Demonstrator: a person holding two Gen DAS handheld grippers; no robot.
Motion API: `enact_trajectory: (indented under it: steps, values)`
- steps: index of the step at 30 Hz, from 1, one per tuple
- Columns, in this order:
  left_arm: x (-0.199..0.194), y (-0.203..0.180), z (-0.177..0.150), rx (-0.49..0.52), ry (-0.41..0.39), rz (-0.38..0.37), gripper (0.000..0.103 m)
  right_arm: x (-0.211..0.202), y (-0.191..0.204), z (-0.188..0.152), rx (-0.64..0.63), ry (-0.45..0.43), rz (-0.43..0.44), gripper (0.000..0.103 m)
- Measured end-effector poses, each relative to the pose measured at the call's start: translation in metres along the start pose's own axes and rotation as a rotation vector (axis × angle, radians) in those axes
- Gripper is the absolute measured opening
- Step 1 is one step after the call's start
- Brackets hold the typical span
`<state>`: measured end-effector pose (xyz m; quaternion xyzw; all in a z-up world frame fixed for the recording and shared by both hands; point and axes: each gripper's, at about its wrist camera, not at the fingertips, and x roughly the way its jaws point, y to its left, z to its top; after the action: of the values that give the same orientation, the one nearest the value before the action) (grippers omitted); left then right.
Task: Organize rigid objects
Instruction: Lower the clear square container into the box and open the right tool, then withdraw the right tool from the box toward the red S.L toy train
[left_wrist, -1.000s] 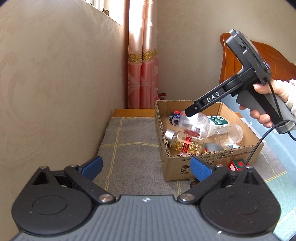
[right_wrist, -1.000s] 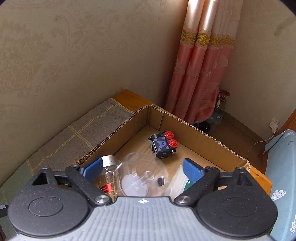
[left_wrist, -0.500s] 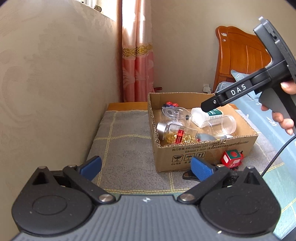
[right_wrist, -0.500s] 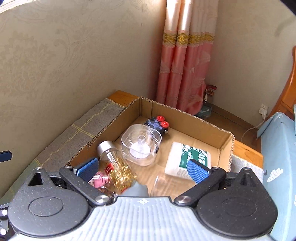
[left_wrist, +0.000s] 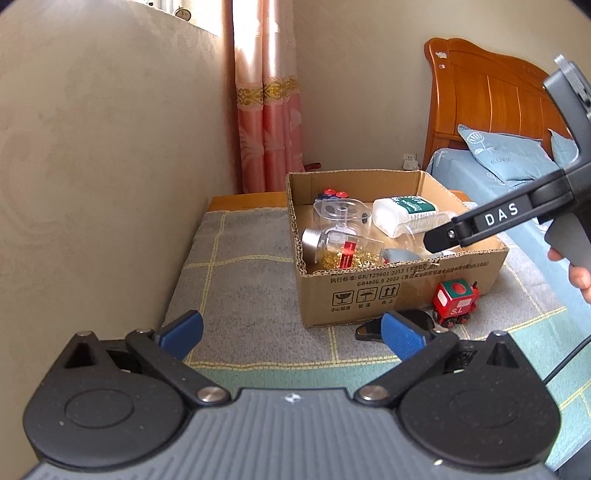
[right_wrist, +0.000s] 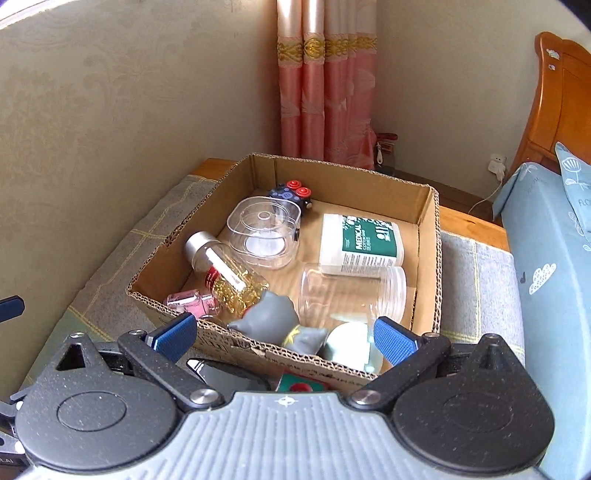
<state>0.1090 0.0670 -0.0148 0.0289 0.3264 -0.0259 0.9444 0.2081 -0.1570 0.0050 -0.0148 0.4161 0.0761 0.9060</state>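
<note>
Your desk (left_wrist: 258, 295), covered by a grey checked mat, carries the open cardboard box (right_wrist: 428, 236) where the rigid things are being gathered, and most of them already lie inside it. Two remain outside, on the mat just in front of the box's near wall: the red toy train (left_wrist: 455, 302) and, beside it, a flat black object (left_wrist: 373, 330) whose kind cannot be made out. Both of your tools are empty, the left gripper (left_wrist: 291, 332) with its pads spread wide and low over the mat, the right gripper (right_wrist: 284, 338) likewise spread, above the box's near edge. The train looks like the next thing to collect; come down over it squarely, close on its flat sides rather than its wheels, lift clear of the cardboard rim, and set it in the bare patch at the far right of the box floor so it does not knock the glass. Inside, from biggest down: a clear empty jar (right_wrist: 351, 291) on its side, a white medical-labelled container (right_wrist: 360, 243) behind it, a clear lidded tub (right_wrist: 264, 236), a silver-capped bottle of gold bits (right_wrist: 225, 275) lying flat, a grey figurine (right_wrist: 269, 317) against the near wall, a small pink bottle (right_wrist: 188, 301), and a dark cube with red buttons (right_wrist: 291, 192) in the far corner.
</note>
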Motion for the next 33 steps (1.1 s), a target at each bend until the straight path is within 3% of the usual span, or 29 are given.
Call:
enact_trajectory:
  steps: [8, 11, 22, 33]
  values:
    - [0.006, -0.002, -0.005, -0.002, 0.021, 0.002, 0.102, -0.013, -0.017, -0.05, 0.169, -0.069, -0.068, 0.103]
    - [0.011, -0.003, -0.007, 0.0, 0.036, -0.008, 0.102, -0.002, -0.023, -0.063, 0.208, -0.036, -0.052, 0.103]
    - [0.015, 0.001, -0.014, -0.007, 0.056, -0.001, 0.102, 0.046, -0.019, -0.062, 0.243, 0.008, -0.105, 0.103]
    - [0.022, -0.005, -0.014, 0.007, 0.078, -0.011, 0.102, 0.027, -0.061, -0.089, 0.359, 0.012, -0.145, 0.103]
